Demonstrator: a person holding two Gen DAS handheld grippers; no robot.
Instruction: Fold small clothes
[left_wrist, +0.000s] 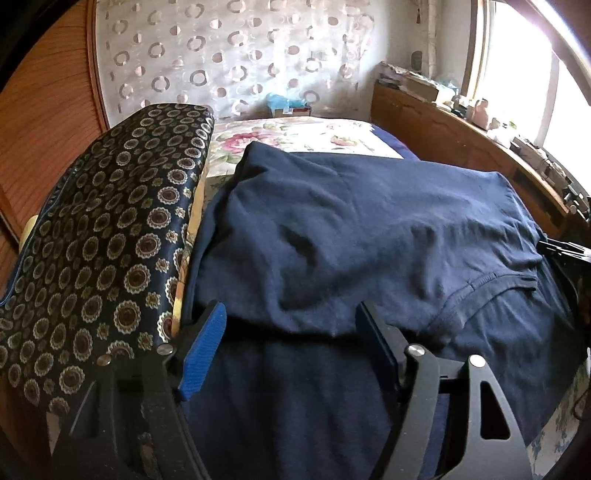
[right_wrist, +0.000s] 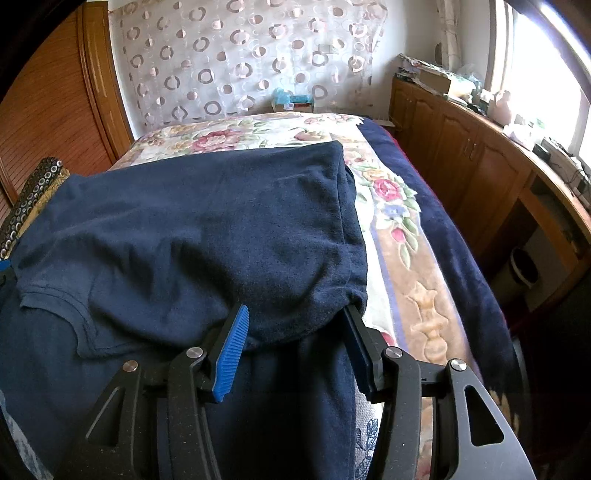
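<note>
Currently both hand-held grippers — left (left_wrist: 291, 325) and right (right_wrist: 295, 325) — sit spread wide, nothing clamped, at the folded edge of the navy T-shirt (right_wrist: 207, 229) on the bed (right_wrist: 391, 221).

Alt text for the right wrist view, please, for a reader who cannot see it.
The right hand-held gripper, open, straddles the near folded edge of a navy T-shirt lying on a floral bedspread. A circle-patterned curtain hangs behind the bed, and wooden cabinets run under a bright window on the right.
</note>
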